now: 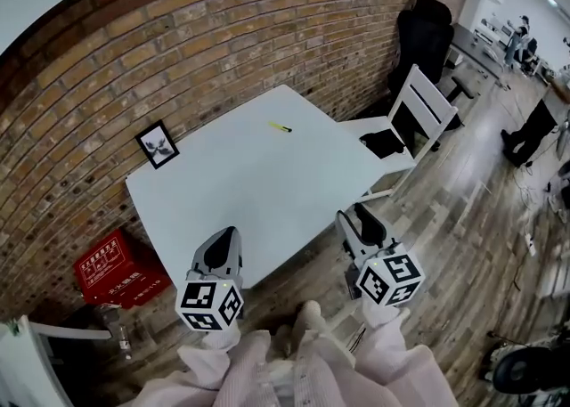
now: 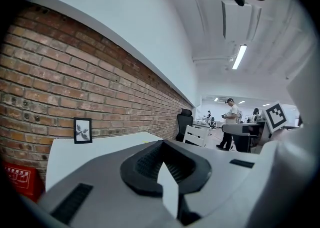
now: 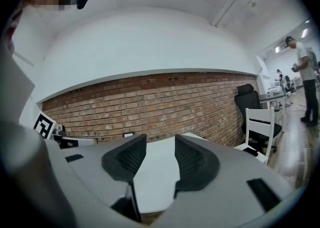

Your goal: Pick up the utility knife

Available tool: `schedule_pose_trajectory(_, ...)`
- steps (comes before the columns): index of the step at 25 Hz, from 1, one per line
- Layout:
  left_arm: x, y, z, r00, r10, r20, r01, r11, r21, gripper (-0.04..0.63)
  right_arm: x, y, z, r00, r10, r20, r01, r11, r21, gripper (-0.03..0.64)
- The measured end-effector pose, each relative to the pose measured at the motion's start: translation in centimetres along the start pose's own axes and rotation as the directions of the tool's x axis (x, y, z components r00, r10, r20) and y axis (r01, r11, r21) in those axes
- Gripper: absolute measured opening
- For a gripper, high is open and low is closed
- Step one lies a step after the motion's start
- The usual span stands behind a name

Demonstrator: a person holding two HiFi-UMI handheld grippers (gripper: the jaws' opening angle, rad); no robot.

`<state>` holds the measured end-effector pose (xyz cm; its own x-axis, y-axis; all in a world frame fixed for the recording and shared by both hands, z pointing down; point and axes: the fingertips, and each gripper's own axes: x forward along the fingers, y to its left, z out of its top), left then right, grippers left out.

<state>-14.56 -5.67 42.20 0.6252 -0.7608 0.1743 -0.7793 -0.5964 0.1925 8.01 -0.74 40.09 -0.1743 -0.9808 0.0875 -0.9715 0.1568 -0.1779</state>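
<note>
The utility knife, small and yellow with a dark end, lies on the far part of the white table. Both grippers hang at the table's near edge, far short of the knife. My left gripper is shut, and in the left gripper view its dark pads meet at the tip with nothing between them. My right gripper is open; the right gripper view shows bare table through the gap between its pads.
A brick wall runs behind the table. A small framed picture stands at the table's far left edge. A red box sits on the floor to the left. A white chair and a black office chair stand to the right.
</note>
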Motion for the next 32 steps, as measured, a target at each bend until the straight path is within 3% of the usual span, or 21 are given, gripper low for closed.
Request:
schedule_pose_trajectory(12,5.8,2.5,-0.3,0.999,0.037,-0.031,-0.038,0.999,-0.030,-0.006,7.1,-3.0,-0.4,0.999,0.043,-0.027,-0.042,0.999,0.020,0.164)
schedule_pose_trajectory(32,20.9,5.5,1.3,0.985,0.162,-0.062,-0.167,0.981,-0.097,-0.006,23.2,-11.2,0.2,0.969,0.205,-0.139,-0.203,0.979,0.032,0.164)
